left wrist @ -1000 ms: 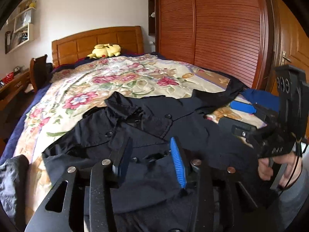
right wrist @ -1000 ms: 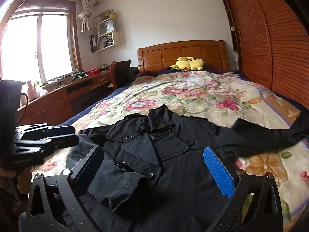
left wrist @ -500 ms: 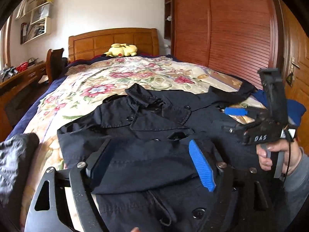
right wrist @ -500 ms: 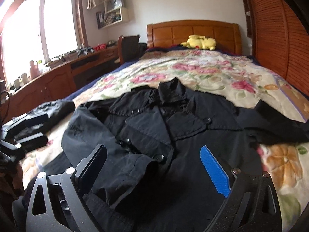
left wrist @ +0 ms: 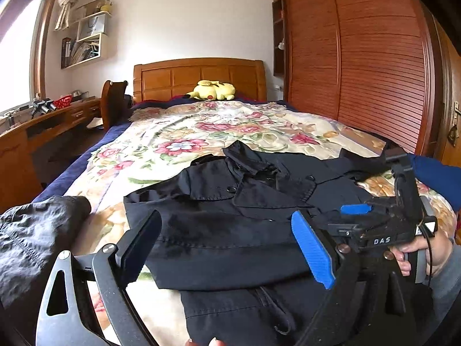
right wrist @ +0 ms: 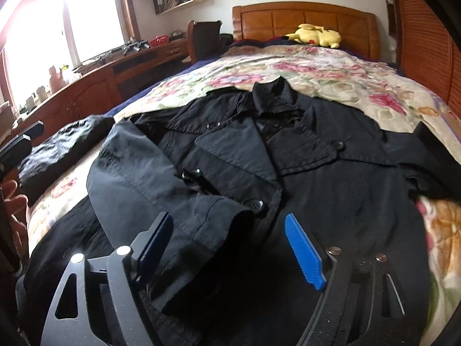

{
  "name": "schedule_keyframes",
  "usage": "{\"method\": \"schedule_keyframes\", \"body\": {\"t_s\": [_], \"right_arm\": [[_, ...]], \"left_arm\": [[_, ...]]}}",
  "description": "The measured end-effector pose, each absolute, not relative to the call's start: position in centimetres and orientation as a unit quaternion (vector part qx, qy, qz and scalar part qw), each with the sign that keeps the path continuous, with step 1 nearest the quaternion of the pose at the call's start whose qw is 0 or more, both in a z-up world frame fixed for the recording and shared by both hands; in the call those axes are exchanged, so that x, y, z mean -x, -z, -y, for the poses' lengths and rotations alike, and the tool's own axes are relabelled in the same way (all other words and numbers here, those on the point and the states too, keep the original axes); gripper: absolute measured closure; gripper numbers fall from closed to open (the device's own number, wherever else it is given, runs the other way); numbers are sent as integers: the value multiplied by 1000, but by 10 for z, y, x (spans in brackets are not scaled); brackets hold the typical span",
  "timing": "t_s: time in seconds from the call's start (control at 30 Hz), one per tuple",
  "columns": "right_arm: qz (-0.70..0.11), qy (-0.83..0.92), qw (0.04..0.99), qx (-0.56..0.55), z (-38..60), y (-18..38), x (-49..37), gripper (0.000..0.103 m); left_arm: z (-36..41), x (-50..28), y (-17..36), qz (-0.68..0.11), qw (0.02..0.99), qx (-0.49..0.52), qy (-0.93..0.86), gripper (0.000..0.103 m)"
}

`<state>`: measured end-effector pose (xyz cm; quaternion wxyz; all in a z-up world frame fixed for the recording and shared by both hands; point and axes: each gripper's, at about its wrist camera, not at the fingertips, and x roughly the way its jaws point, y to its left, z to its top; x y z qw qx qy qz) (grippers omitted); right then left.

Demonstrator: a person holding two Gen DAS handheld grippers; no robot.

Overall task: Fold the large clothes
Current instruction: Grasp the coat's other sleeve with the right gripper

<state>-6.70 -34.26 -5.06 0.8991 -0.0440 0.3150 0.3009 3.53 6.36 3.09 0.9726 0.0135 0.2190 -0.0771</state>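
The black coat (left wrist: 236, 225) lies front-up on the flowered bedspread (left wrist: 184, 132), collar toward the headboard (left wrist: 198, 77), and takes up the near half of the bed. Its one sleeve (right wrist: 161, 190) is folded across the chest, cuff near the button row; the other sleeve (right wrist: 426, 155) stretches out sideways toward the wardrobe (left wrist: 360, 57). A second dark garment (left wrist: 31, 239) sits bunched at the bed's edge, just beside the coat but apart from it.

No container shows near the coat; the only one visible is a small red basket (left wrist: 62, 101) on the tabletop (left wrist: 43, 118) by the window, and its contents are too small to tell.

Compared with a second ago, the left camera has swung so that the headboard sits more centrally and the window side has come into view, and the left claw, narrow then, has spread. The right camera has dropped closer to the coat, so the folded sleeve fills more of its view.

The left claw (left wrist: 227, 245) is spread wide above the folded sleeve, gripping nothing. The right claw (right wrist: 230, 245) is likewise wide apart, hanging over the cuff and coat front; whether its tips touch the cloth cannot be told. A yellow plush (left wrist: 213, 90) rests at the headboard.
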Motion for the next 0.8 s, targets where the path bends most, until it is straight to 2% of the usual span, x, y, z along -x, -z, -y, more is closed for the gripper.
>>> {"method": "schedule_keyframes", "body": {"t_s": [0.17,0.27,0.33,0.37,0.43,0.63,0.8], "right_arm": [[-331,-306,890,63,331,60,63,45],[-335,-305,889,70,327,61,62,61],[-336,-308,887,71,326,62,62,79],[-335,-306,888,72,325,62,62,81],[-331,-304,890,72,325,61,63,93],[-299,-290,908,46,344,48,70,99],[-272,-264,925,31,360,41,77,100]], "left_arm": [[-69,-31,-25,-223,972,-4,70,11],[-73,-30,-21,-224,972,3,67,11],[-74,-29,-19,-226,972,9,67,11],[-75,-29,-18,-226,972,11,66,11],[-76,-29,-16,-225,972,14,65,11],[-76,-30,-11,-226,972,17,63,11],[-73,-32,-8,-231,970,19,68,11]]}}
